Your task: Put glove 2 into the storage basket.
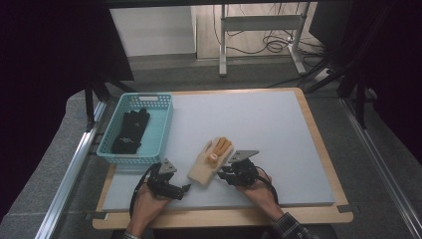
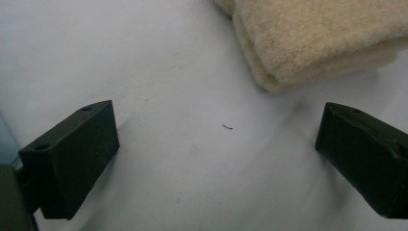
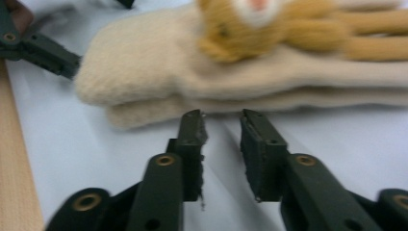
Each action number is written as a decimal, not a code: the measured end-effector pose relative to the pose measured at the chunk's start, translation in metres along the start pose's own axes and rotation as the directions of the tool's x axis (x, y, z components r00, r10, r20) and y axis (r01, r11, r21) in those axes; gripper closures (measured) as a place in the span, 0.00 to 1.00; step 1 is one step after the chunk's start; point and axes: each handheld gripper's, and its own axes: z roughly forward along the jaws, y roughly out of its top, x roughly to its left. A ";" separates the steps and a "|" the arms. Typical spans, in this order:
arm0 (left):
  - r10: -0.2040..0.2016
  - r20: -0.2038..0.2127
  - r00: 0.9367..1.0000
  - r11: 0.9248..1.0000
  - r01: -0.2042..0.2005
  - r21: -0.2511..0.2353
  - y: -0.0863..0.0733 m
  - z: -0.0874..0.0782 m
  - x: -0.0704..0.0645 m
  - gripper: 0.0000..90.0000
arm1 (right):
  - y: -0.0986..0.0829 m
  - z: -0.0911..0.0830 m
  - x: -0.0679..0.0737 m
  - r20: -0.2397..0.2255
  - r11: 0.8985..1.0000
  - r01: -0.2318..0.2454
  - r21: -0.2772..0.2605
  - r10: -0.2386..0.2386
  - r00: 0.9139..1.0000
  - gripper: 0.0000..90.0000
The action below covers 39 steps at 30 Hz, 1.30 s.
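Note:
A pair of cream knit gloves [image 1: 211,162] with orange fingers and a small orange animal face [image 3: 250,29] lies stacked flat on the grey mat [image 1: 259,129], near its front. My left gripper [image 1: 185,188] rests on the mat just short of the cuff end [image 2: 312,38], jaws wide open with bare mat between them [image 2: 216,144]. My right gripper [image 1: 222,172] is at the gloves' right side. Its jaws [image 3: 223,125] stand a narrow gap apart, tips just short of the lower glove's edge [image 3: 154,62], holding nothing.
A teal plastic basket [image 1: 166,124] stands at the mat's left side with a black glove [image 1: 130,130] inside. The mat lies on a wooden board [image 1: 224,216] whose front edge runs by the person's hands. Behind the gloves lies open mat.

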 end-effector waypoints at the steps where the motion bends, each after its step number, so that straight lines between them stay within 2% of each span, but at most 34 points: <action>1: 0.000 0.000 1.000 1.000 0.000 0.000 0.000 0.000 0.000 0.02 | 0.000 -0.004 -0.003 0.013 1.000 -0.006 -0.007 0.006 1.000 0.68; 10: -0.001 0.001 1.000 1.000 0.001 0.000 0.000 0.000 0.000 0.02 | -0.009 -0.032 -0.033 0.099 0.997 -0.055 -0.044 0.059 0.993 0.44; 17: -0.001 0.001 1.000 1.000 0.001 -0.001 0.000 0.000 0.000 0.02 | -0.022 -0.050 -0.053 0.164 0.994 -0.092 -0.059 0.100 0.981 0.33; 25: -0.001 0.000 1.000 1.000 0.001 -0.002 0.000 0.000 0.000 0.02 | -0.044 -0.066 -0.072 0.230 0.989 -0.134 -0.053 0.143 0.963 0.28; 31: 0.000 0.000 1.000 1.000 0.000 -0.002 0.000 0.000 0.000 0.02 | -0.059 -0.076 -0.081 0.285 0.986 -0.159 -0.055 0.168 0.944 0.27; 39: 0.000 -0.001 1.000 1.000 0.000 -0.003 0.000 0.000 0.000 0.02 | -0.069 -0.080 -0.087 0.315 0.983 -0.178 -0.047 0.183 0.931 0.24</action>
